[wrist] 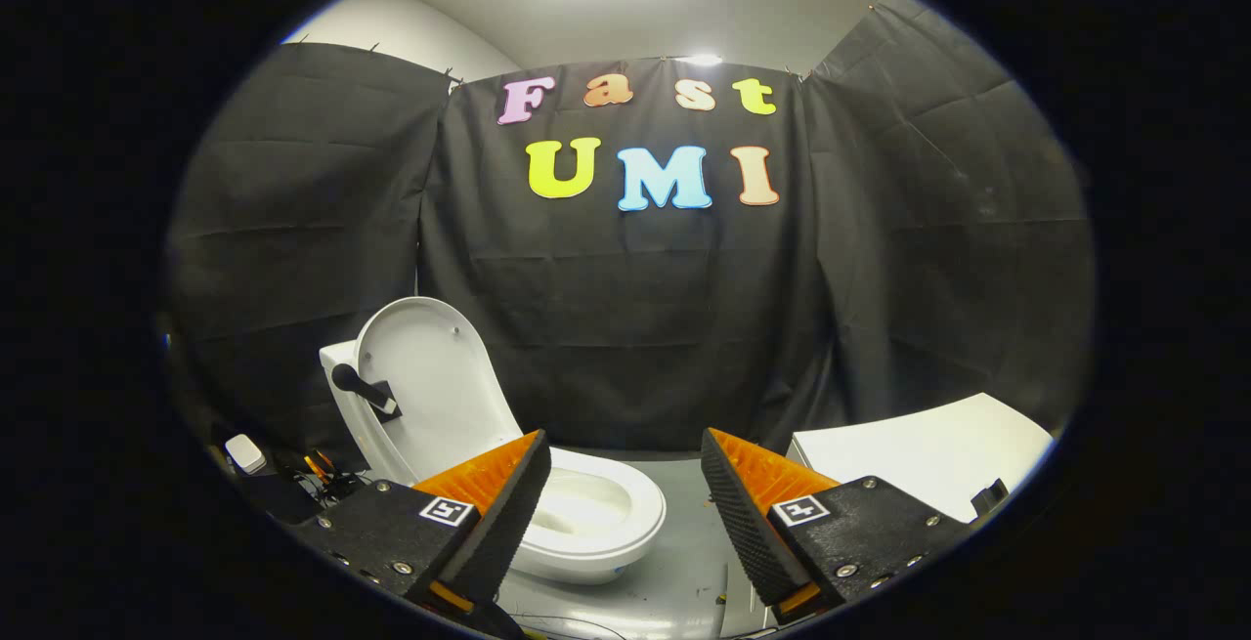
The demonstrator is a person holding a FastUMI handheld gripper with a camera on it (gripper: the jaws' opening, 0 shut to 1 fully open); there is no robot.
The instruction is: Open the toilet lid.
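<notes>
The lid is white, oval and glossy, and it stands raised, leaning back against the white tank behind it. A dark handle is fixed to its inner face, low on the side nearer the tank. Below it lies the seat, a white ring around a pale bowl. The toilet sits on a grey floor, just ahead of the left finger and to that side of the gap.

The gripper is spread wide, its two fingers well apart with nothing between them; neither touches the toilet. The left finger covers the near edge of the seat and the lid's lower end.

Beside the toilet's base, by the left finger, lies a small white box and a tangle of what may be cables; it is too dim there to tell. Beyond the right finger is one white slab-like object, partly cut off. One toilet, one lid, one handle.
</notes>
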